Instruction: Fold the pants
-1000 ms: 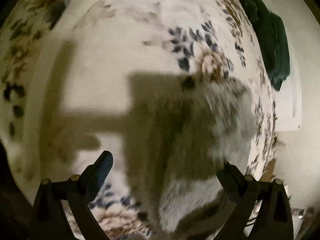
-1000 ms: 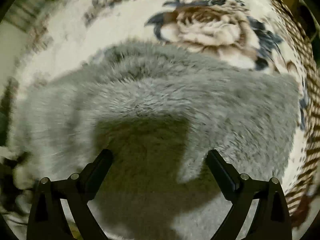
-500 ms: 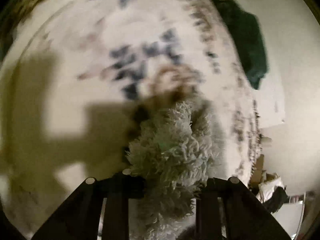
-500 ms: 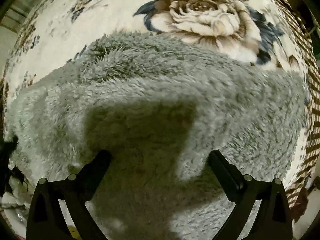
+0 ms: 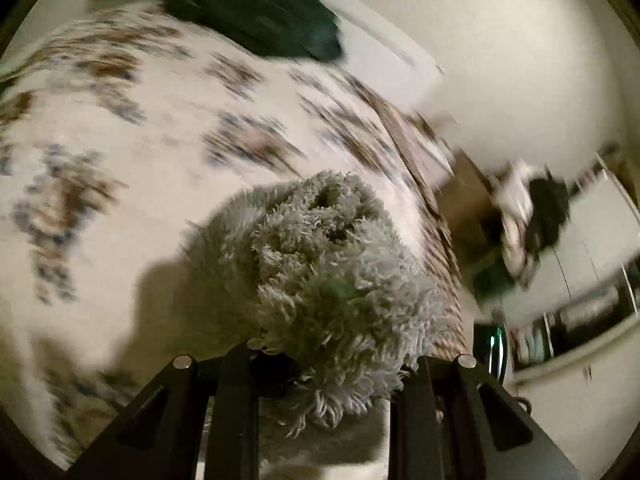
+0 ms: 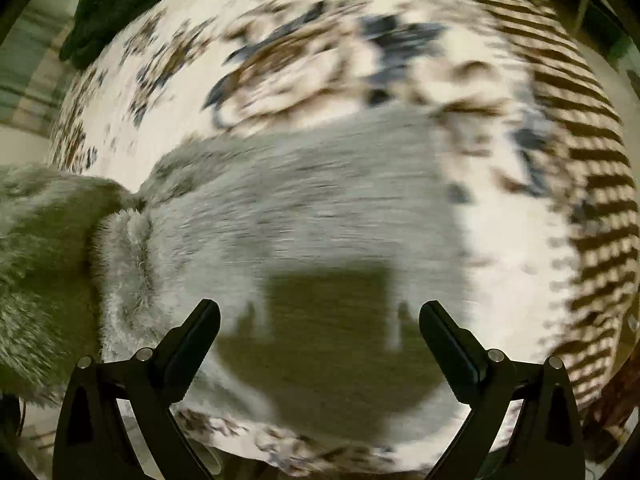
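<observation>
The pants are grey and fluffy. In the left wrist view my left gripper (image 5: 324, 364) is shut on a bunched end of the pants (image 5: 332, 264) and holds it lifted above the floral blanket (image 5: 132, 152). In the right wrist view the rest of the pants (image 6: 304, 208) lies flat on the blanket, with the raised part at the left (image 6: 44, 256). My right gripper (image 6: 320, 332) is open and empty, hovering over the flat part. Both views are motion-blurred.
A dark green garment (image 5: 260, 12) lies at the blanket's far edge; it also shows in the right wrist view (image 6: 112, 4). The blanket's brown checked border (image 6: 580, 168) marks the bed's right side. White wall and room clutter (image 5: 532, 216) lie beyond the bed edge.
My left gripper closed on the pants end and lifted it, swinging toward the bed's edge. My right gripper stayed open and drew back; more blanket shows around the pants.
</observation>
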Tool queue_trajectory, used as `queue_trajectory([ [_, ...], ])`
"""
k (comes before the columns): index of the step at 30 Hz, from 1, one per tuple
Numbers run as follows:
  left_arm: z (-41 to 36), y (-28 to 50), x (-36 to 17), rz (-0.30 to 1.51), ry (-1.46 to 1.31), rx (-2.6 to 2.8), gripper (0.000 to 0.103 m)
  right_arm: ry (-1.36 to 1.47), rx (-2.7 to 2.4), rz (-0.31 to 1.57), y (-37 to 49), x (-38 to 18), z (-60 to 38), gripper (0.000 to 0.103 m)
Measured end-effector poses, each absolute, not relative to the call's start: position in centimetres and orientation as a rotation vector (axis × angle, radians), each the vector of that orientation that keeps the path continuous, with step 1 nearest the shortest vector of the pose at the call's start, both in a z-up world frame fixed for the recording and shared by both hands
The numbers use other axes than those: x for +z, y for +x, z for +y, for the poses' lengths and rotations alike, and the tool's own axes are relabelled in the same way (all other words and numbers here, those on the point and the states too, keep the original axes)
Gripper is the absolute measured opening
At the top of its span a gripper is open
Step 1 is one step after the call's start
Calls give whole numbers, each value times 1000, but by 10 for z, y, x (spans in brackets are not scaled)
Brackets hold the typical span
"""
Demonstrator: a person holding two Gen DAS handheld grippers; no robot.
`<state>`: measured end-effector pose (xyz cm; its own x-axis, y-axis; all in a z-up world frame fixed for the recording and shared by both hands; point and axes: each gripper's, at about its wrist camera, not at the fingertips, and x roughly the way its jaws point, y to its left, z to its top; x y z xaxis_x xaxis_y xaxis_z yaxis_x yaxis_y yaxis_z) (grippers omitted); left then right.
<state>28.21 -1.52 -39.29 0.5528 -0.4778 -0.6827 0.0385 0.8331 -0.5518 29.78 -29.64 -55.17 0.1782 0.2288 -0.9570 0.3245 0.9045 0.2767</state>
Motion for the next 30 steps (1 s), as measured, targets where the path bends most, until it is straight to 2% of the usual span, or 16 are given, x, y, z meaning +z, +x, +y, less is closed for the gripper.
queue_trajectory([
  [4,-106,283,-425,1050,-397,-390,19,467,-134,1399,272,-549,-352,102],
  [7,-147,285,-454,1135,-311,-369,19,439,-162,1415,262,-557,-384,102],
  [12,-179,291,-487,1235,-210,-293,21,396,-181,1430,255,-566,-417,102],
  [18,-192,299,-490,1286,-149,-225,30,458,-188,1419,255,-571,-434,102],
  [19,-193,295,-487,1299,-142,-215,37,468,-185,1416,255,-569,-435,102],
  [21,-195,294,-480,1313,-145,-224,61,494,-171,1411,255,-565,-436,102],
  [22,-195,294,-477,1316,-154,-235,77,504,-164,1409,256,-563,-436,102],
  [23,-194,291,-468,1317,-173,-252,85,519,-154,1406,257,-561,-436,102],
  [28,-170,281,-422,1255,-206,-259,89,671,-27,1360,266,-535,-429,102],
  [30,-143,276,-406,1210,-181,-188,94,717,39,1344,274,-528,-419,102],
])
